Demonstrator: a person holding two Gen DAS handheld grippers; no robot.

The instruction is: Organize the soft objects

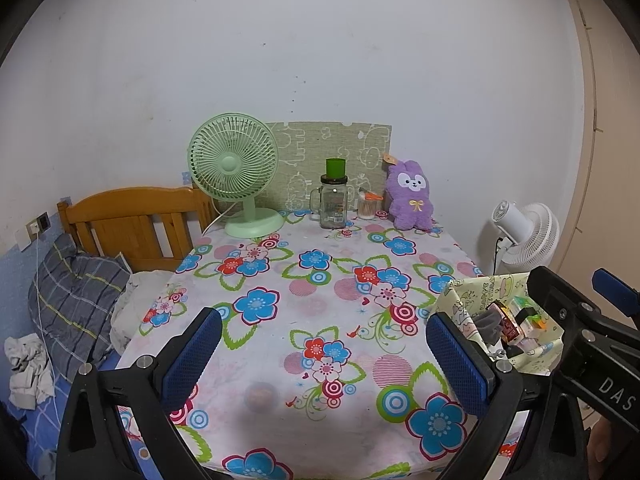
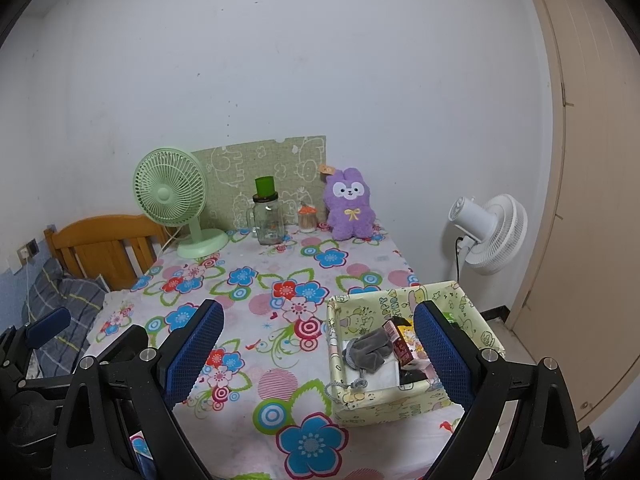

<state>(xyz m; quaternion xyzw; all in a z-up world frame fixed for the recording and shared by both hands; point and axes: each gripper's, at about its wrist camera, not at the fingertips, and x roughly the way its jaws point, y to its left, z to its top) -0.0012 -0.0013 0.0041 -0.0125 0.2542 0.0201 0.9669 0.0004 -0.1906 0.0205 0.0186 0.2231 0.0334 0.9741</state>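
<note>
A purple plush rabbit (image 1: 410,197) sits upright at the far right of the flowered table (image 1: 304,304), against the wall; it also shows in the right wrist view (image 2: 349,205). A pale yellow fabric storage box (image 2: 412,394) stands at the table's near right edge, holding a grey soft cloth item (image 2: 370,350) and small boxes; it also shows in the left wrist view (image 1: 468,294). My left gripper (image 1: 324,356) is open and empty above the near table. My right gripper (image 2: 320,350) is open and empty, its right finger (image 2: 442,354) over the box.
A green desk fan (image 1: 234,176), a glass jar mug with a green cup on it (image 1: 333,200) and a small cotton-swab jar (image 1: 367,205) line the back. A white floor fan (image 2: 490,234) stands right of the table. A bed with wooden headboard (image 1: 132,224) lies left.
</note>
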